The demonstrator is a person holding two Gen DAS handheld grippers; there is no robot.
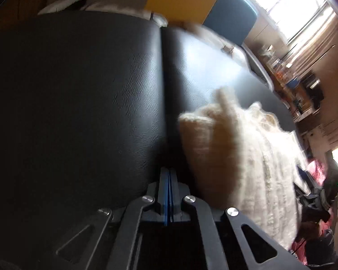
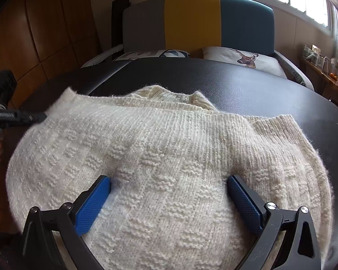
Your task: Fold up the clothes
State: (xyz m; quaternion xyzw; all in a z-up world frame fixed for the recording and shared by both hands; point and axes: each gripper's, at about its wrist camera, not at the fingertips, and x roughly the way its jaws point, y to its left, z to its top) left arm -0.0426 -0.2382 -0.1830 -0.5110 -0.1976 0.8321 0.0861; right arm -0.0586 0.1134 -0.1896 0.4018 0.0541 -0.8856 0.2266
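Cream basket-weave knit sweater (image 2: 169, 157); black leather surface (image 2: 259, 85); blue tool pads (image 2: 92, 204).

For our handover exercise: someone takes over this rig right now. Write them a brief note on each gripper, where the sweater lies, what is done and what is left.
Left gripper: shut with nothing between its pads, over the bare black table just beside the sweater's left edge.
Right gripper: open, pads pressing down on the sweater's near part, gripping nothing.
Sweater: cream knit, lying on the black table, partly folded, with some layers lying over each other at the far edge.
Done: some folding seems to have begun.
Left: probably take hold of an edge and finish the folds; the bundle is not yet neat.
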